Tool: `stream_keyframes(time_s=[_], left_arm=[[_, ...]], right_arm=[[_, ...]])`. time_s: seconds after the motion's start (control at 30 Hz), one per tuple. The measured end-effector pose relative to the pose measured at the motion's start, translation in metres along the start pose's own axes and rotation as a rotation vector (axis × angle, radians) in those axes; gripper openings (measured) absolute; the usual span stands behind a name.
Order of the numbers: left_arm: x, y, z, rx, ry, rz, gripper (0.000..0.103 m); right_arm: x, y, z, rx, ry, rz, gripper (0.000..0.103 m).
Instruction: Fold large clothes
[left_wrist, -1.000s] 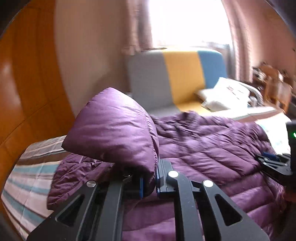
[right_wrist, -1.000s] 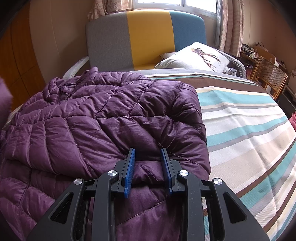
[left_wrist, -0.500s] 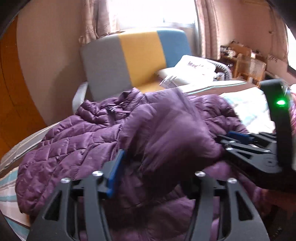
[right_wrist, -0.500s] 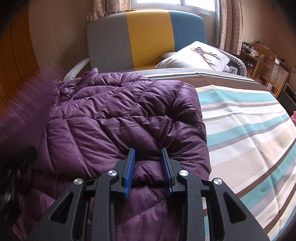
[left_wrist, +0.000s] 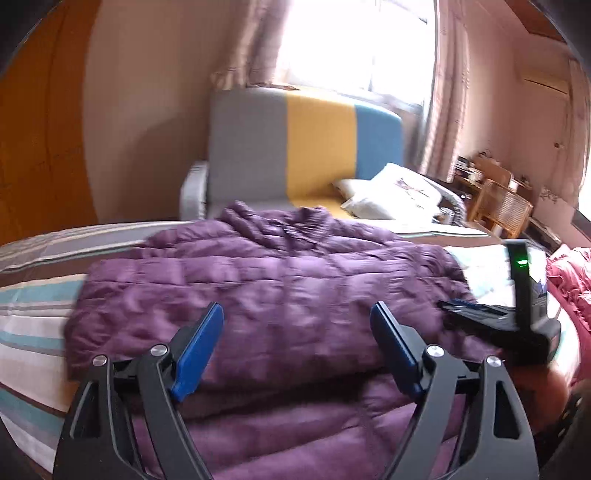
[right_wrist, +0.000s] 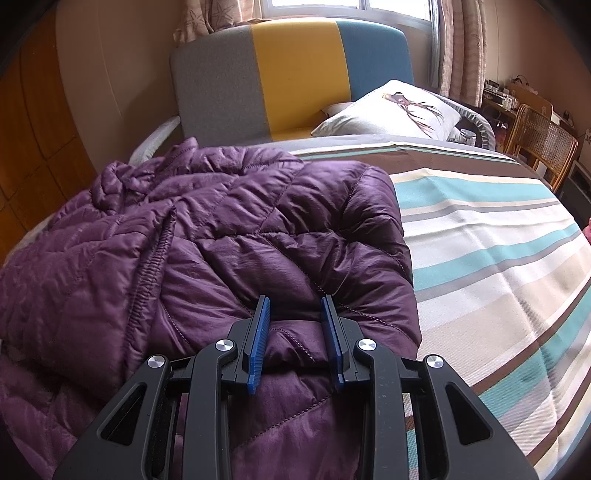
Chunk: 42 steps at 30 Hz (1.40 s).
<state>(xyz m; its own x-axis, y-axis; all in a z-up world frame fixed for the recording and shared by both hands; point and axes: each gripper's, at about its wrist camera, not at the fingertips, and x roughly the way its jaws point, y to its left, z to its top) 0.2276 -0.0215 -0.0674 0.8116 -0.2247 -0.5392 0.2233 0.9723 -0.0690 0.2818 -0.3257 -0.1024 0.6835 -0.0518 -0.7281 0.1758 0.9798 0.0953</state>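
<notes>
— Where's the jacket?

— The purple jacket (left_wrist: 273, 284) lies on my striped bed (right_wrist: 491, 258), long axis running from me, collar toward the headboard (right_wrist: 295, 74).

— Your 2 grippers?

— My left gripper (left_wrist: 297, 325) gapes wide, seemingly holding nothing; my right gripper (right_wrist: 295, 325) pinches the jacket's near fold.

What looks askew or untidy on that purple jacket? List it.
The purple jacket lies mostly flat on the striped bedspread, but its collar end is bunched and crumpled toward the headboard. The right gripper pinches a puffy fold; the left gripper is open.
</notes>
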Motion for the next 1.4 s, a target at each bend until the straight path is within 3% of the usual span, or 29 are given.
stream_keyframes(time_s=[0.1, 0.17, 0.2, 0.23, 0.27, 0.37, 0.4, 0.47, 0.5, 0.53, 0.6, 0.73, 0.83, 0.9, 0.93, 1.13, 1.23, 1.33, 1.4], left_arm=[[0.002, 0.038, -0.002, -0.032, 0.012, 0.114, 0.082], [0.007, 0.064, -0.003, -0.099, 0.033, 0.165, 0.08], [0.01, 0.074, -0.003, -0.123, 0.038, 0.187, 0.08], [0.012, 0.088, -0.004, -0.159, 0.046, 0.229, 0.08], [0.015, 0.098, -0.005, -0.19, 0.053, 0.256, 0.079], [0.023, 0.118, -0.013, -0.255, 0.085, 0.283, 0.079], [0.028, 0.121, -0.016, -0.265, 0.1, 0.276, 0.079], [0.033, 0.122, -0.02, -0.262, 0.115, 0.28, 0.079], [0.034, 0.121, -0.021, -0.257, 0.12, 0.278, 0.079], [0.035, 0.12, -0.021, -0.254, 0.119, 0.276, 0.079], [0.029, 0.119, -0.017, -0.255, 0.089, 0.258, 0.079], [0.032, 0.116, -0.009, -0.244, 0.083, 0.268, 0.079], [0.058, 0.117, -0.019, -0.221, 0.18, 0.276, 0.079], [0.068, 0.118, -0.023, -0.219, 0.226, 0.274, 0.079], [0.069, 0.118, -0.022, -0.219, 0.233, 0.275, 0.079], [0.047, 0.112, -0.007, -0.212, 0.18, 0.252, 0.08], [0.053, 0.108, 0.008, -0.202, 0.166, 0.248, 0.08], [0.081, 0.107, 0.017, -0.162, 0.226, 0.273, 0.08], [0.1, 0.107, 0.013, -0.121, 0.275, 0.311, 0.081]], right_arm=[[-0.018, -0.003, 0.003, 0.03, -0.033, 0.041, 0.028], [-0.036, 0.004, 0.006, 0.044, -0.054, 0.143, 0.031], [-0.041, 0.009, 0.007, 0.052, -0.057, 0.191, 0.037], [-0.044, 0.014, 0.009, 0.057, -0.058, 0.222, 0.054], [-0.045, 0.021, 0.01, 0.052, -0.052, 0.251, 0.062], [-0.033, 0.048, 0.008, 0.013, 0.024, 0.313, 0.06], [-0.028, 0.052, 0.006, 0.021, 0.045, 0.322, 0.054], [-0.015, 0.057, 0.002, 0.058, 0.095, 0.349, 0.029], [-0.013, 0.059, 0.002, 0.074, 0.089, 0.341, 0.023], [-0.014, 0.061, 0.004, 0.073, 0.071, 0.346, 0.009], [-0.022, 0.064, 0.012, 0.047, 0.021, 0.321, 0.007], [-0.022, 0.066, 0.031, -0.011, -0.02, 0.227, 0.007], [0.002, 0.056, 0.024, 0.012, 0.06, 0.207, 0.007], [0.006, 0.054, 0.018, 0.012, 0.064, 0.206, 0.01], [0.005, 0.053, 0.015, 0.006, 0.06, 0.202, 0.018], [-0.036, 0.051, 0.026, 0.019, -0.071, 0.211, 0.022], [-0.027, 0.083, 0.042, -0.066, -0.045, 0.224, 0.022], [0.0, 0.11, 0.049, -0.131, 0.011, 0.199, 0.022], [0.024, 0.112, 0.049, -0.133, 0.051, 0.135, 0.022]])
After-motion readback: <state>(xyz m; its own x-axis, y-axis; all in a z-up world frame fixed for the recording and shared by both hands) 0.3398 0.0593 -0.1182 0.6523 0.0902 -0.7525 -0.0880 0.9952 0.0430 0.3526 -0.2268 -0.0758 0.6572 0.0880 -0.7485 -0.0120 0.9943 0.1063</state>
